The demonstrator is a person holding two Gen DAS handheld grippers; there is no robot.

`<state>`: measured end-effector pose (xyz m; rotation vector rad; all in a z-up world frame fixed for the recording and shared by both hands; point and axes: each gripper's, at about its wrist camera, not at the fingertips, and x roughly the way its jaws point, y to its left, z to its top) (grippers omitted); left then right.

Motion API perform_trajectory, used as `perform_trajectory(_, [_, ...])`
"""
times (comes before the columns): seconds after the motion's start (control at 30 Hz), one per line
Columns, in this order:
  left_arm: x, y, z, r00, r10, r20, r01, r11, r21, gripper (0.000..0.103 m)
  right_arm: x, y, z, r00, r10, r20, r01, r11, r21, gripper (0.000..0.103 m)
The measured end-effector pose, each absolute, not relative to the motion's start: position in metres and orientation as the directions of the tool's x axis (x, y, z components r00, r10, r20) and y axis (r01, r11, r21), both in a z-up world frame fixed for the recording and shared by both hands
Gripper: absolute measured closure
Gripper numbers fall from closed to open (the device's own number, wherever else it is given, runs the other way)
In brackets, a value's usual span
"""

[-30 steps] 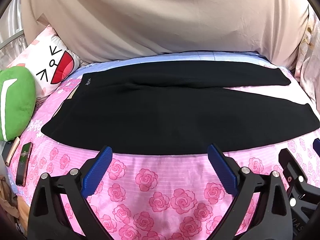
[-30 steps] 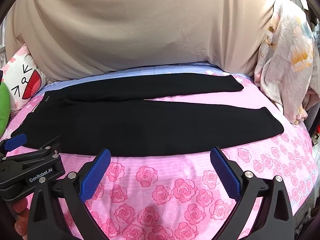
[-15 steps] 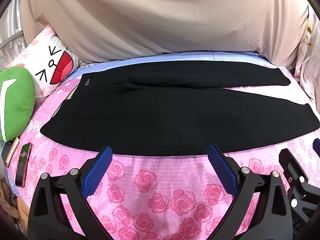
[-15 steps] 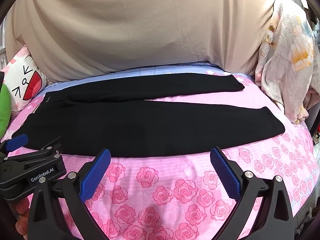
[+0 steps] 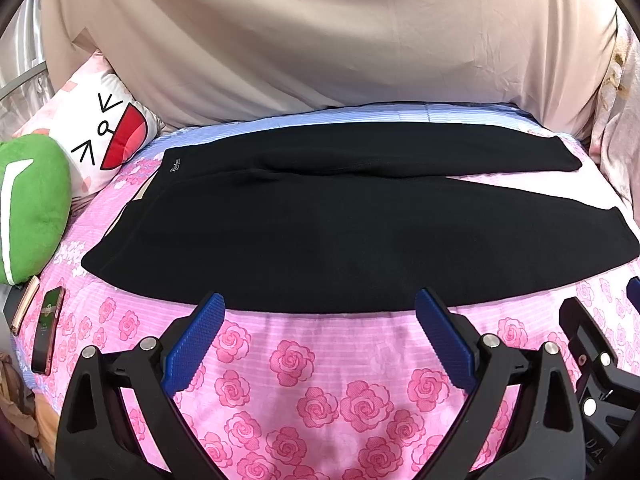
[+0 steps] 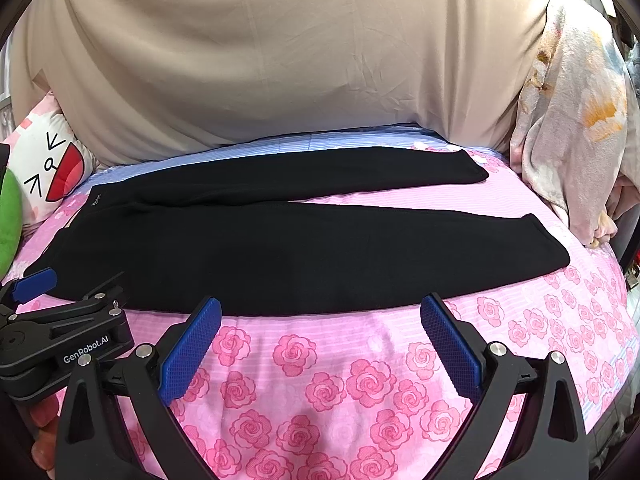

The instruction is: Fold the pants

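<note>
Black pants (image 5: pixel 320 232) lie flat on the pink rose bedsheet (image 5: pixel 304 364), waistband at the left, two legs spread apart to the right. They also show in the right wrist view (image 6: pixel 288 248). My left gripper (image 5: pixel 320 304) is open and empty, just short of the near edge of the pants. My right gripper (image 6: pixel 320 308) is open and empty, also just short of that edge, further right. The left gripper shows at the lower left of the right wrist view (image 6: pixel 60 320).
A green cushion (image 5: pixel 28 208) and a white cartoon-face pillow (image 5: pixel 100 140) sit at the left. A phone (image 5: pixel 48 328) lies near the left bed edge. A beige sheet (image 5: pixel 320 40) hangs behind. A floral blanket (image 6: pixel 572 120) hangs at the right.
Both views have shifted only slightly; the pants lie as before and both grippers stay open.
</note>
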<state>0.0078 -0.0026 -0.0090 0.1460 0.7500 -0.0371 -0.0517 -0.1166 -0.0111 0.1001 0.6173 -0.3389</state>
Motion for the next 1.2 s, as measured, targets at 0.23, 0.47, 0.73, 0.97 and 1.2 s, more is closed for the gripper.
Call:
perform_trajectory(0.23, [0.0071, -0.0036, -0.0091, 0.731, 0.021, -0.682, 0.085, 0.989, 0.121, 0.009, -0.0516, -0.1189, -0.0095, 0.764, -0.278, -0.583, 0.339, 0.941, -0.004, 0.005])
perform_trajectory(0.47, [0.0072, -0.0042, -0.0092, 0.730, 0.022, -0.683, 0.087, 0.988, 0.125, 0.007, -0.0516, -0.1191, -0.0094, 0.764, -0.276, -0.583, 0.338, 0.941, -0.002, 0.005])
perform_trajectory(0.73, [0.0096, -0.0035, -0.0092, 0.728, 0.023, -0.685, 0.085, 0.989, 0.124, 0.006, -0.0504, -0.1204, -0.0111, 0.763, -0.272, -0.587, 0.340, 0.940, 0.006, 0.005])
perform_trajectory(0.97, [0.0110, -0.0048, -0.0101, 0.728, 0.029, -0.685, 0.087, 0.987, 0.135, 0.005, -0.0497, -0.1194, -0.0128, 0.762, -0.271, -0.588, 0.338, 0.941, 0.004, 0.005])
perform_trajectory(1.2, [0.0141, -0.0051, -0.0108, 0.724, 0.029, -0.689, 0.089, 0.987, 0.135, 0.005, -0.0471, -0.1198, -0.0137, 0.760, -0.271, -0.591, 0.339, 0.941, 0.005, 0.005])
